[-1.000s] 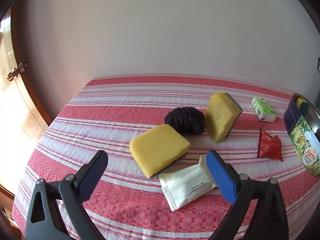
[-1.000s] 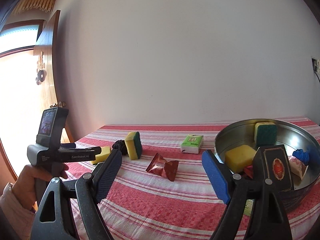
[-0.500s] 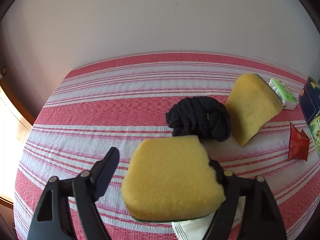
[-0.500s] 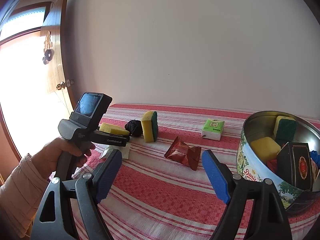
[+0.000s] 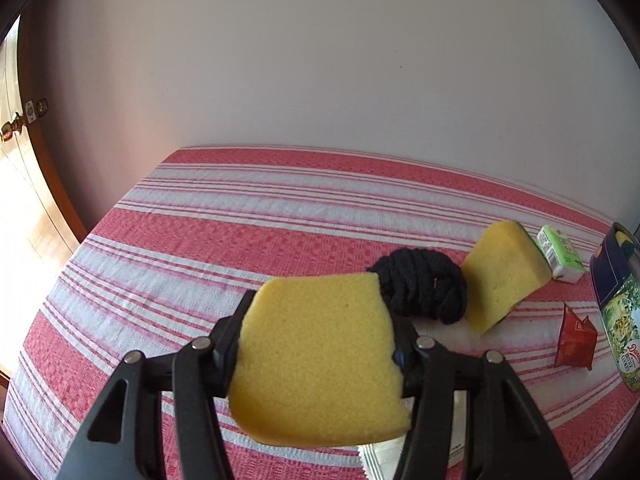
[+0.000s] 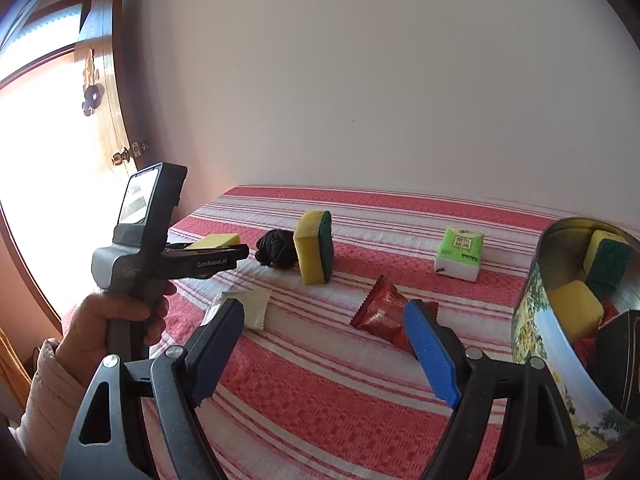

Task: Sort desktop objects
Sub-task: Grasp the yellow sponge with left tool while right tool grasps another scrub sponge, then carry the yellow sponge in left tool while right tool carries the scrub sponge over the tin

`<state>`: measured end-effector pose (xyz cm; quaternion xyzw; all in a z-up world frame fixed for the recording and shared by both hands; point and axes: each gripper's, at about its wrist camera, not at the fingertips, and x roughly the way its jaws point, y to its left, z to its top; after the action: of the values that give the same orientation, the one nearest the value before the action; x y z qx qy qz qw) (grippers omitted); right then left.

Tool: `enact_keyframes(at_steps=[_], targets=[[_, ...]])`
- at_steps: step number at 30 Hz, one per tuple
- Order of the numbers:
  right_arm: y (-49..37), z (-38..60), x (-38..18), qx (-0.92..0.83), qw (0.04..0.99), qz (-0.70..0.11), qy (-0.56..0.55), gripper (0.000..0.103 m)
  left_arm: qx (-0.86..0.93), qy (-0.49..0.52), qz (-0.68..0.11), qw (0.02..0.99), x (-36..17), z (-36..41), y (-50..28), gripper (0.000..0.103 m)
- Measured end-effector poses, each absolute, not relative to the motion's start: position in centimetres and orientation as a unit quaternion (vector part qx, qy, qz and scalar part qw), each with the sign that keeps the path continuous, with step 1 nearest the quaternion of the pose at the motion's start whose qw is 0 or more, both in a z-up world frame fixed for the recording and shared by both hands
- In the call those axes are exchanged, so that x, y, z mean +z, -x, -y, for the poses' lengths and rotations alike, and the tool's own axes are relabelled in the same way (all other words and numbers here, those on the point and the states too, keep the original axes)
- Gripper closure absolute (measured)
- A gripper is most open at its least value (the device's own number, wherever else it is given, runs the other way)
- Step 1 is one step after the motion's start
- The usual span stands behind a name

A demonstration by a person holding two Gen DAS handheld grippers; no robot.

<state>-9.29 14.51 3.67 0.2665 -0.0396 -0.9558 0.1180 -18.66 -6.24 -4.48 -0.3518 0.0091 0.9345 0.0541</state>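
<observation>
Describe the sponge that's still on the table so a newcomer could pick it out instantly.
Start at the round cookie tin at the right of the striped tablecloth and look left past the green tissue pack. The sponge stands on edge, touching a black yarn bundle. Unlike the sponge held in the left gripper, it shows its green scouring face.

The worktop cloth (image 6: 320, 380) has red and white stripes. On it are a yellow and green sponge (image 6: 314, 246), black yarn (image 6: 276, 247), a red wrapper (image 6: 386, 316) and a green box (image 6: 459, 252).
</observation>
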Motion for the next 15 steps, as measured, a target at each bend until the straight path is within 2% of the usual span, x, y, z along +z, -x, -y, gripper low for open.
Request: enact_keyframes(at_steps=[5, 7, 11, 14, 15], targets=[[16.2, -12.2, 2.7, -0.94, 0.117, 0.032, -0.32, 0.02, 0.953, 0.301, -0.025, 0.016, -3.1, 6.8, 17.7, 0.048], [19.1, -11.5, 1.5, -0.929, 0.11, 0.034, -0.352, 0.031, 0.954, 0.298, -0.02, 0.017, -2.9, 7.0, 17.6, 0.048], [23.6, -10.6, -1.2, -0.908, 0.092, 0.037, -0.408, 0.045, 0.953, 0.301, -0.015, 0.022, -2.8, 7.2, 17.7, 0.048], [25.0, -10.4, -2.4, -0.904, 0.083, 0.046, -0.416, 0.048, 0.953, 0.301, -0.014, 0.026, -2.7, 7.3, 17.6, 0.048], [25.1, -10.3, -2.6, -0.903, 0.083, 0.045, -0.419, 0.065, 0.953, 0.301, -0.015, 0.027, -2.6, 7.2, 17.6, 0.048]])
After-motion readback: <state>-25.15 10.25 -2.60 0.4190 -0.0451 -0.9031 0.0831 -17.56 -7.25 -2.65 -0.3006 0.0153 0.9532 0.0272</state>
